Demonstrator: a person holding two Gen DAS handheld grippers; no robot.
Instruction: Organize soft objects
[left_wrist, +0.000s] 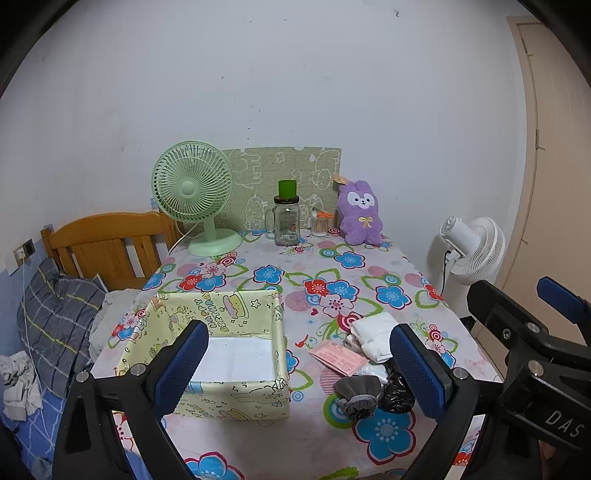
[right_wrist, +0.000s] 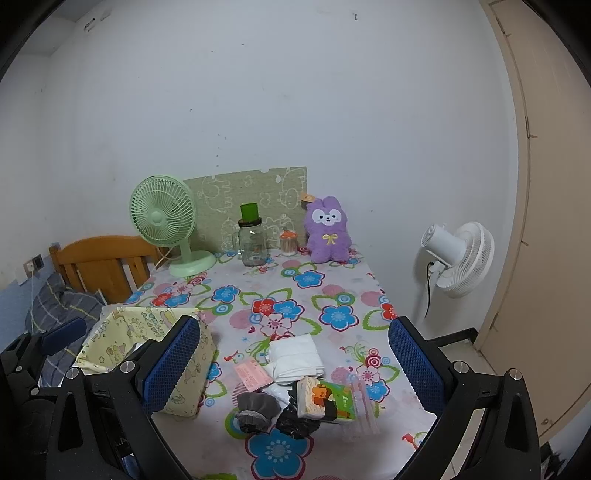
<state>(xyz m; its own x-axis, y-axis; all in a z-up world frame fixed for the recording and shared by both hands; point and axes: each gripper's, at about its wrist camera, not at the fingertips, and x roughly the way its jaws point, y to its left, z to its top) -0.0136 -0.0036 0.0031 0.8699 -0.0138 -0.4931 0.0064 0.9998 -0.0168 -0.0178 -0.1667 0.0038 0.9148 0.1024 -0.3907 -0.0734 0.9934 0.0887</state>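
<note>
Soft items, fabric box, flowered table.
Left gripper and right gripper jaws wide, empty; yellow box lower left; grey pouch, white cloth lower centre.

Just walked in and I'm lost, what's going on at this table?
A person holds a gripper in each hand over a flowered table; the left gripper and right gripper are both open and empty. A yellow fabric box sits nearly empty. The small pile of soft things beside it looks unsorted.
</note>
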